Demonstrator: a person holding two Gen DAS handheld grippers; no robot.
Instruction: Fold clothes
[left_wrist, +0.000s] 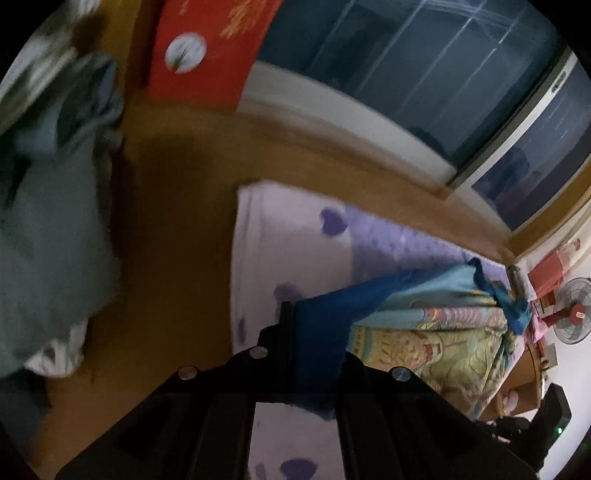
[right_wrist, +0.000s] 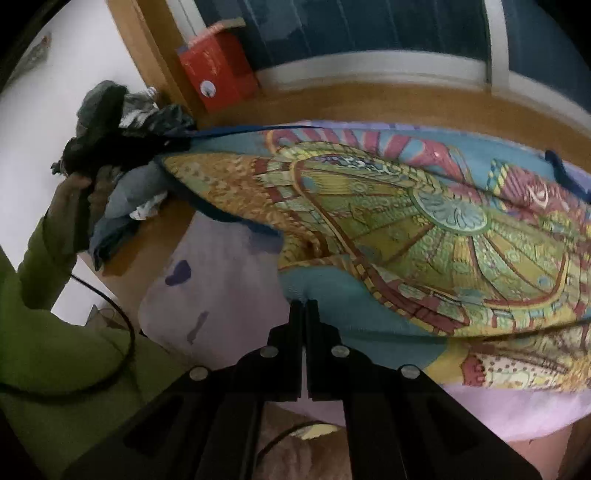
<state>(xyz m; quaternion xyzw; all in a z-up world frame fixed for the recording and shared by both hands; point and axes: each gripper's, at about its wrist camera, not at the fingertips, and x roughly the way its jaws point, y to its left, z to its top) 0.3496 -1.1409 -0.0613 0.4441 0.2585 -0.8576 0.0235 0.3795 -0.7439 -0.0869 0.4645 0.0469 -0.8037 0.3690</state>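
The patterned cloth (right_wrist: 424, 221), bright with a fan-like print and a dark blue hem, lies stretched over the lilac sheet (right_wrist: 221, 266) of the bed. The left gripper (left_wrist: 317, 332) has its jaws clamped on the blue edge of the cloth at one end. The right gripper (right_wrist: 303, 306) has its jaws pressed together on the cloth's teal border at the near side. Beyond the sheet's far end sits a heap of grey clothes (left_wrist: 55, 177), with a red box (right_wrist: 218, 70) by the window.
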